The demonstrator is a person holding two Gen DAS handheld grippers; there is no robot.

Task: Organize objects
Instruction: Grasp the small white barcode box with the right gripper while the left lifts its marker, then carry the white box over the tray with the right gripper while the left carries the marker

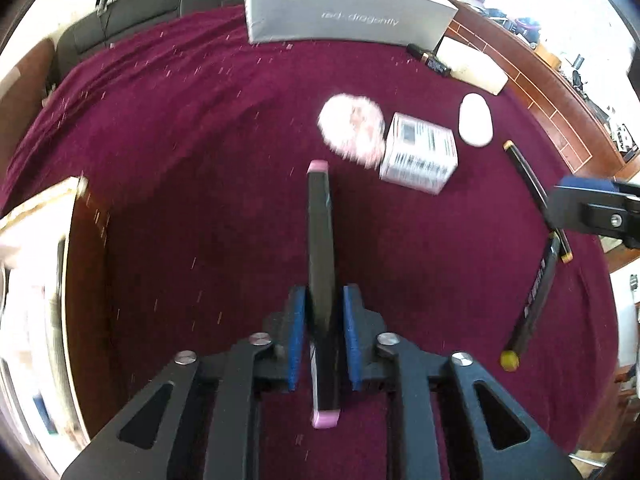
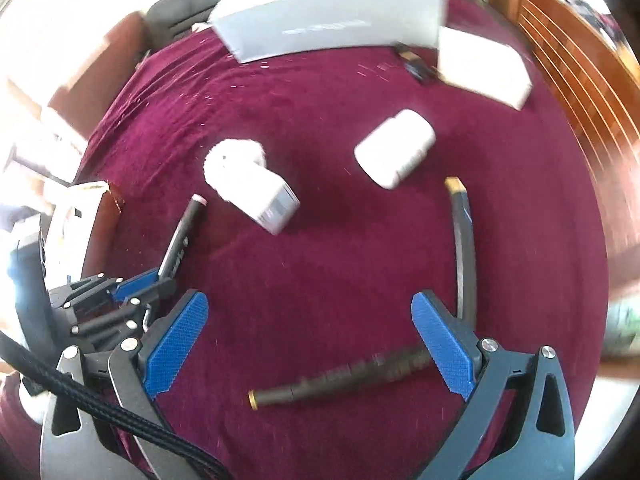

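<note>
My left gripper [image 1: 323, 320] is shut on a black marker with pink ends [image 1: 320, 248], held above the maroon cloth; both show in the right wrist view, gripper [image 2: 116, 300] and marker [image 2: 182, 236]. My right gripper [image 2: 310, 344] is open and empty above a black pen with a yellow tip [image 2: 340, 380], which also lies at the right in the left wrist view [image 1: 532, 304]. A second black pen with a gold end [image 2: 464, 240] lies beside the right finger. A pink fluffy ball [image 1: 352, 124], a small white printed box [image 1: 420, 152] and a white bottle [image 1: 475, 120] lie mid-table.
A large grey box [image 1: 344, 4] stands at the back of the cloth-covered table [image 1: 180, 140]. A white carton [image 1: 472, 64] and small dark items [image 1: 428, 58] lie back right. An open wooden box [image 1: 76, 260] sits at the left edge. A wooden cabinet [image 2: 580, 60] stands at right.
</note>
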